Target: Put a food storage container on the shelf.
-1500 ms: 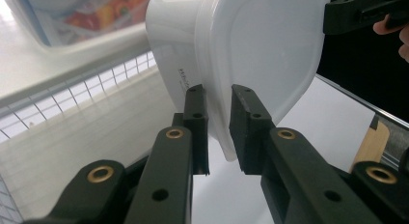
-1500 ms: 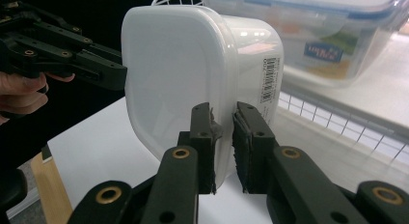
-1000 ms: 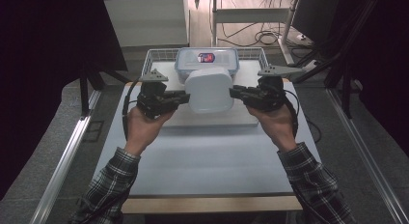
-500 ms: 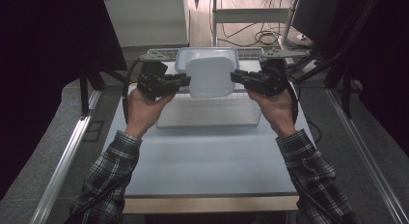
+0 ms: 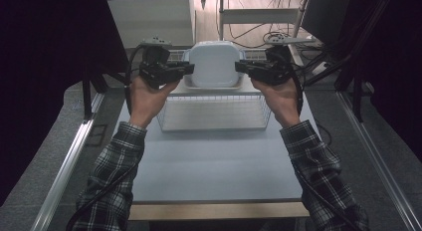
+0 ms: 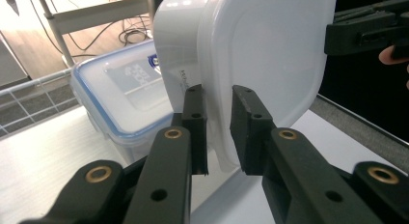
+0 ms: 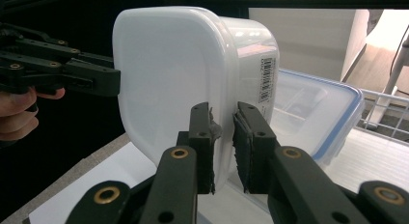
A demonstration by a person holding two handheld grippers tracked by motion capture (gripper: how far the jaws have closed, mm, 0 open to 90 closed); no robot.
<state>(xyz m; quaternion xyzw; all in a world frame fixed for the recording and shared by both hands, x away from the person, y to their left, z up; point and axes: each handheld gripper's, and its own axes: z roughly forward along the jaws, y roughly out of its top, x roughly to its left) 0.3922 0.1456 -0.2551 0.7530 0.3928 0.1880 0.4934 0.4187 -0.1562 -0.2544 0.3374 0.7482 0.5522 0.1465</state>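
I hold the white tub (image 5: 214, 64) up on its side at 12 o'clock over the wire basket (image 5: 215, 113), its lid facing me. My left gripper (image 5: 185, 68) pinches the lid rim at 9 o'clock, my right gripper (image 5: 243, 66) at 3 o'clock, jaws narrow on it. The tub hides most of the blue-rimmed box (image 6: 120, 96) behind. The pale table (image 5: 214, 161) sits among dark surroundings. The barcode label (image 7: 267, 79) is too small to read.
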